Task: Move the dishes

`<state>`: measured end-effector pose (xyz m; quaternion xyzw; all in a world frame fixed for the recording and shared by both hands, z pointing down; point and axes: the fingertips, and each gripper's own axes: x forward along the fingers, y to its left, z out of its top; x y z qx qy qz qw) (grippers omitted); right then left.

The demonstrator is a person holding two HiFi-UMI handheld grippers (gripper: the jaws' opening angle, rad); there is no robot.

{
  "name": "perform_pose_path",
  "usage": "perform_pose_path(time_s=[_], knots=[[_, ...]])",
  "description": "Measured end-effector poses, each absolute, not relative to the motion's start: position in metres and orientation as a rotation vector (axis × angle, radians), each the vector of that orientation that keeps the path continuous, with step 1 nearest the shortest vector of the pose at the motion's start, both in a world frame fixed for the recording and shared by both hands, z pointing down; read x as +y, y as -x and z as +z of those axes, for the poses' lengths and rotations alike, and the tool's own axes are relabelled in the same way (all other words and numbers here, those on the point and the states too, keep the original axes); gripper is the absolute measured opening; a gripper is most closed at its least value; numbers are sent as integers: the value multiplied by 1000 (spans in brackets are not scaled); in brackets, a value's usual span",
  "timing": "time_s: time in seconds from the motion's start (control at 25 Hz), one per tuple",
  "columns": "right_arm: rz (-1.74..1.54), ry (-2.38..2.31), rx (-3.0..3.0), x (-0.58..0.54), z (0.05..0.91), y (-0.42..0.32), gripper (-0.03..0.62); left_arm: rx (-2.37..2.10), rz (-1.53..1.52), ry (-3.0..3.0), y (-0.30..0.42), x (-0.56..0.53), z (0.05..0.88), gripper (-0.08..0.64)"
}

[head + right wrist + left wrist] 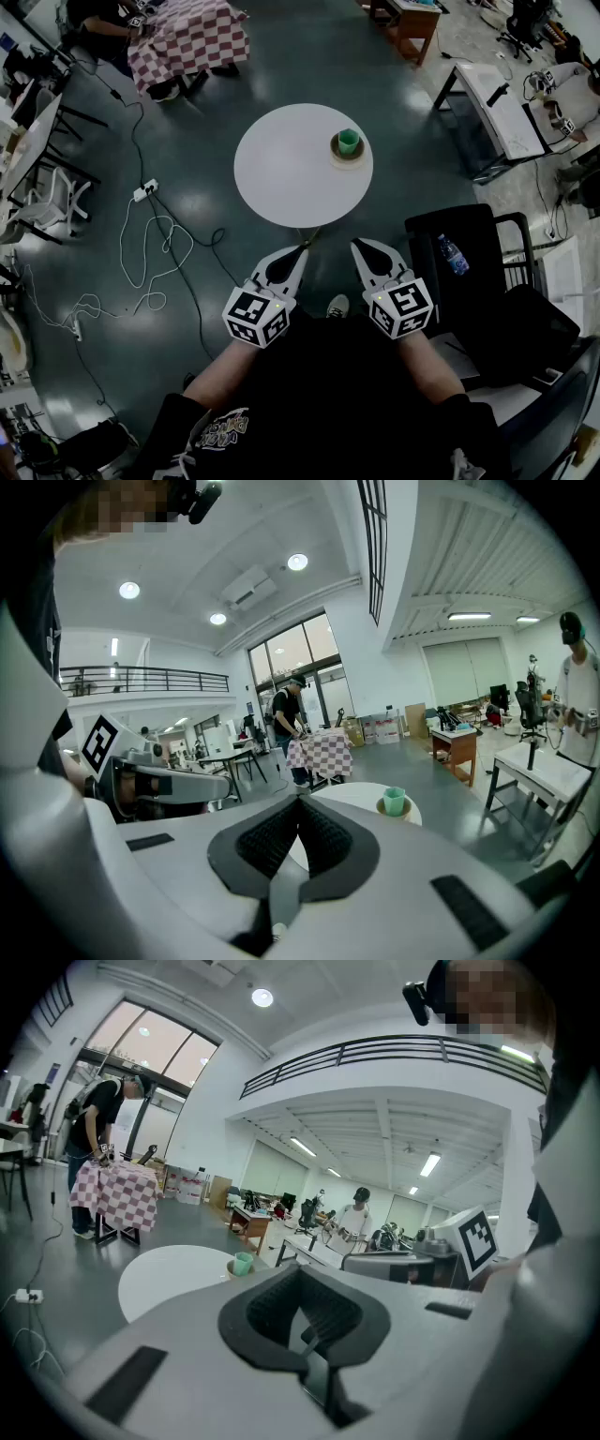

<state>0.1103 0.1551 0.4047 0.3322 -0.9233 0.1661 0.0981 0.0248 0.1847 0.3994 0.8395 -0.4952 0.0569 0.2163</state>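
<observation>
A green cup point(348, 141) stands on a round tan saucer point(347, 154) at the right side of a round white table point(291, 173). Both grippers hover in front of my body, short of the table's near edge and apart from the dishes. My left gripper point(301, 252) has its jaws together with nothing between them. My right gripper point(358, 247) is likewise shut and empty. In the left gripper view the cup point(243, 1263) shows just above the closed jaws point(301, 1272). The right gripper view has the cup point(395, 801) to the right of its closed jaws point(299, 804).
A black chair point(469, 281) with a water bottle point(452, 254) on it stands close at the right. Cables and a power strip point(144, 190) lie on the floor at the left. A checkered-cloth table point(187, 37) with a person is far back left; desks point(502, 108) stand at the right.
</observation>
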Motion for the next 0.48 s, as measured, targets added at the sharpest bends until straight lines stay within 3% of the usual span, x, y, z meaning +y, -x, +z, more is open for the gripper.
perform_pose_path(time_s=[0.48], knots=[[447, -998, -2758, 155, 397, -105, 23, -1360, 165, -2328, -22, 184, 400, 5]])
